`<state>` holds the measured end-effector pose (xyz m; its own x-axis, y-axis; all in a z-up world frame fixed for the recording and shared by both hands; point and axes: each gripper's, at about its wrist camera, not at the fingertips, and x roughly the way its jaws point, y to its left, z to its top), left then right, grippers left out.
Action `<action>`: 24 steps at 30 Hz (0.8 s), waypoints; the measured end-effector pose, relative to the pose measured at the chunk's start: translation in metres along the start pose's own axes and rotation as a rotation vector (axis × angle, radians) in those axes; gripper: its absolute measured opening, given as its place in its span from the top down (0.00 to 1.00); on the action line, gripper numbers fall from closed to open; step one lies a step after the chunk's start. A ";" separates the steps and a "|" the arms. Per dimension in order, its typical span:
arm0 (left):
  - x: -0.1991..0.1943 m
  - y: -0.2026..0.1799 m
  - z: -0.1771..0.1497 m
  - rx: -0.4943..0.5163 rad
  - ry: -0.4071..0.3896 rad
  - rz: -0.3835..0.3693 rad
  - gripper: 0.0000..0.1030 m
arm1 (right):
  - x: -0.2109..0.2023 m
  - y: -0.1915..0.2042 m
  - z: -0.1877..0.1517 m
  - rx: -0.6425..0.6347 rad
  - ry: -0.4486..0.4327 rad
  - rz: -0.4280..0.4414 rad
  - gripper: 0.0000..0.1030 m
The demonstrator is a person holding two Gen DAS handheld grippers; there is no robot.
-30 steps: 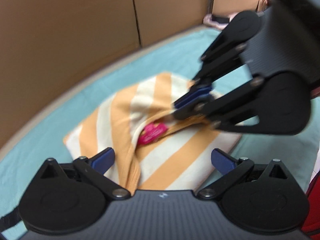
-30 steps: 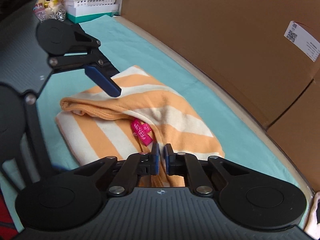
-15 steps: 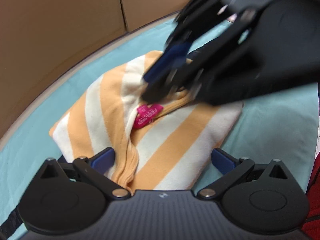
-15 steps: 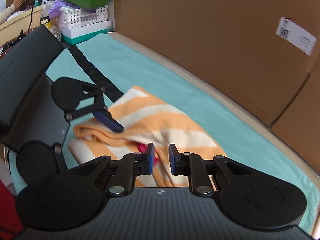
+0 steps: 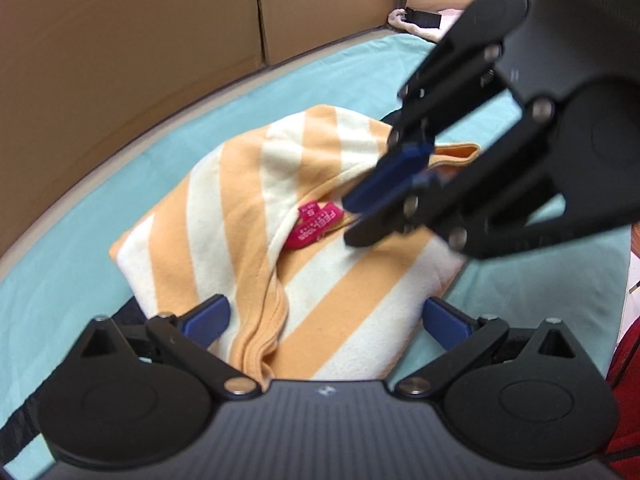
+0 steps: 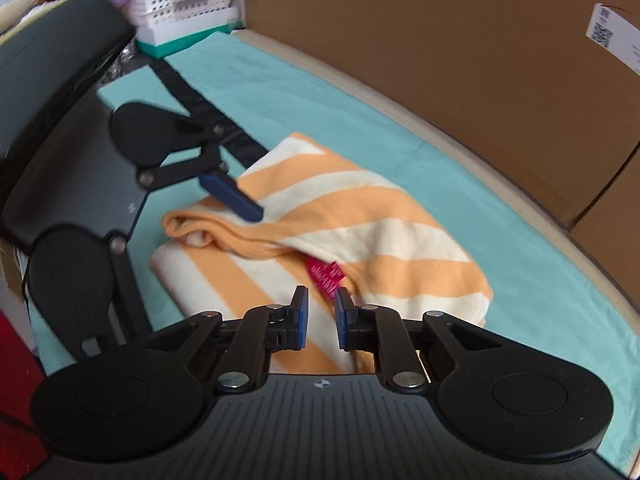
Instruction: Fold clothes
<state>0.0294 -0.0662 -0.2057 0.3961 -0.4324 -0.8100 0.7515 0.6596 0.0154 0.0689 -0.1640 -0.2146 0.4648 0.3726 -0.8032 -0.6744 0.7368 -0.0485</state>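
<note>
An orange and cream striped garment [image 5: 248, 216] lies folded on the teal cloth [image 5: 72, 256], its pink label [image 5: 316, 228] showing at the neck opening. It also shows in the right wrist view [image 6: 360, 224] with the label [image 6: 324, 274]. My left gripper [image 5: 324, 320] is wide open over the garment's near edge. My right gripper [image 6: 319, 312] is a little open and empty, just above the garment beside the label. It shows in the left wrist view [image 5: 352, 220] too.
Cardboard boxes [image 5: 120, 48] wall the far side of the table [image 6: 500, 192]. White baskets and a teal box [image 6: 180, 20] stand at one end. A black strap [image 6: 200, 112] lies on the cloth. Something red [image 5: 624, 352] sits at the near edge.
My right gripper let go of the garment's neck edge, opened a little and drew back. The folded garment has settled flat. My left gripper stayed open.
</note>
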 end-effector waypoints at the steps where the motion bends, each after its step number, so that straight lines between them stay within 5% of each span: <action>1: -0.001 0.001 0.000 -0.004 0.000 -0.005 0.01 | 0.005 0.000 0.001 -0.004 -0.007 -0.015 0.87; 8: 0.000 0.003 0.004 -0.001 0.010 -0.019 0.01 | 0.009 -0.001 -0.001 -0.089 0.037 -0.020 0.86; 17: -0.009 0.004 -0.009 -0.002 0.020 -0.049 0.01 | 0.010 -0.002 -0.007 -0.207 0.116 0.004 1.00; 21: 0.002 0.005 -0.005 0.044 0.046 -0.035 0.01 | 0.011 -0.002 -0.004 -0.194 0.110 -0.009 0.95; 24: 0.010 0.005 -0.001 0.068 0.053 -0.026 0.01 | -0.008 -0.001 0.003 -0.174 0.023 -0.026 0.88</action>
<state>0.0362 -0.0668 -0.2147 0.3490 -0.4141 -0.8406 0.7959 0.6046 0.0326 0.0680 -0.1659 -0.2065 0.4713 0.3404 -0.8136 -0.7524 0.6365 -0.1695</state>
